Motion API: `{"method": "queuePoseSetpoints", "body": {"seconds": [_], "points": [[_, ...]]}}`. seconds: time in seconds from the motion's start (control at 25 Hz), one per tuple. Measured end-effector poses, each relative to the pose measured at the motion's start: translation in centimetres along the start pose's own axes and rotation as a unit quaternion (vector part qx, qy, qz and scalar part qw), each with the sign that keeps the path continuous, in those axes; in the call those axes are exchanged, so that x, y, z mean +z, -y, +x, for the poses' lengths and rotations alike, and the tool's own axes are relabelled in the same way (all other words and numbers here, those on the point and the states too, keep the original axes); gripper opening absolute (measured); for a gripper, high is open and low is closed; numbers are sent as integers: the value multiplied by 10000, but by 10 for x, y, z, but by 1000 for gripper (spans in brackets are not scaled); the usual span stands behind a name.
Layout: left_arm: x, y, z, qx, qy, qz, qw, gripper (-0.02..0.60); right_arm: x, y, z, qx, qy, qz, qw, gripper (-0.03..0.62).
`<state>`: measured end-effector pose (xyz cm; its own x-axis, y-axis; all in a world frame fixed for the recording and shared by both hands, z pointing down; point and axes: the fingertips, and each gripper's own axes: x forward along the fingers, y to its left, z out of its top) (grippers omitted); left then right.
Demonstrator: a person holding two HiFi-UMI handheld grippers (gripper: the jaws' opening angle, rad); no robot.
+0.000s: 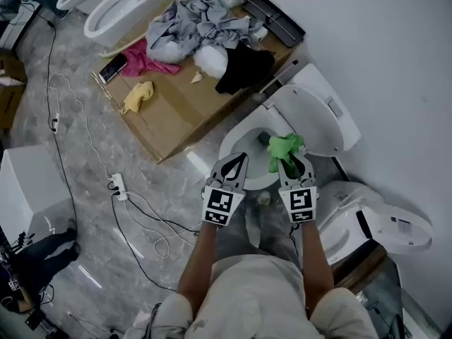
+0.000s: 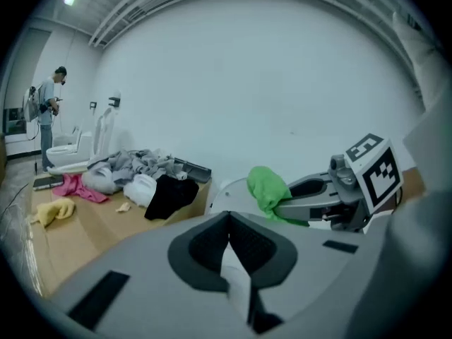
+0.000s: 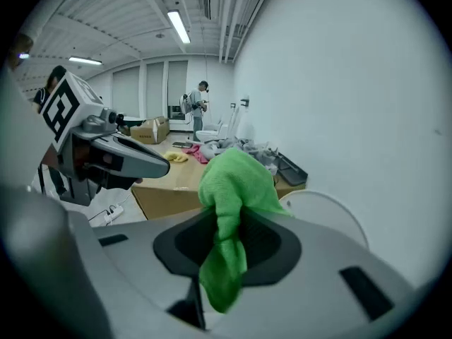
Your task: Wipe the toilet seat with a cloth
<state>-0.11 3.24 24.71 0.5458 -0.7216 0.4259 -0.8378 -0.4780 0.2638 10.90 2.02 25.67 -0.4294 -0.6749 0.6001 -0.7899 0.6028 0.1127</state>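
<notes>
One green cloth (image 1: 284, 147), clamped in the closed jaws of the right gripper (image 1: 293, 169), bunched beyond the pads and dangling below them in the right gripper view. Held at frame centre over the open bowl, above the toilet seat (image 1: 228, 150); touching or apart, cannot tell. Raised lid (image 1: 321, 111) just behind, toward the upper right. Just left of the cloth: left gripper (image 1: 235, 167), jaws pressed together and empty, above the seat's near rim.

Two grippers, two forearms at lower middle. Four toilets in the head view: the open one, another toilet (image 1: 367, 217) at lower right, two far toilets (image 1: 106, 9) at upper left. One cardboard sheet (image 1: 176, 115) on the marbled floor (image 1: 85, 140), close against the bowl's left side, carrying one grey clothes heap (image 1: 198, 27), one black garment (image 1: 244, 68), one white bundle (image 1: 210, 58), one pink cloth (image 1: 145, 61), one yellow cloth (image 1: 138, 96), one phone (image 1: 113, 68). One black tray (image 1: 275, 16) at the top edge. One power strip (image 1: 118, 186) with looping cables at left centre.

Only in the gripper views: a person (image 2: 48, 111) standing far off by the distant toilets, and a ceiling lamp (image 3: 178, 25). Only in the head view: bowl, power strip, cables.
</notes>
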Motion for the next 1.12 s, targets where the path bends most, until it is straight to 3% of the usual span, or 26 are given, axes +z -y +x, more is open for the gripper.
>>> {"method": "queuePoseSetpoints", "body": {"seconds": [0.44, 0.84, 1.12], "points": [[86, 61, -53, 1, 468, 625, 9969, 12, 56, 16, -120, -121, 738, 203, 9970, 95], [124, 110, -89, 636, 684, 1121, 9893, 12, 79, 34, -182, 148, 1525, 97, 9882, 95], [138, 143, -98, 675, 683, 1339, 9863, 12, 86, 41, -209, 293, 1711, 75, 9848, 95]]}}
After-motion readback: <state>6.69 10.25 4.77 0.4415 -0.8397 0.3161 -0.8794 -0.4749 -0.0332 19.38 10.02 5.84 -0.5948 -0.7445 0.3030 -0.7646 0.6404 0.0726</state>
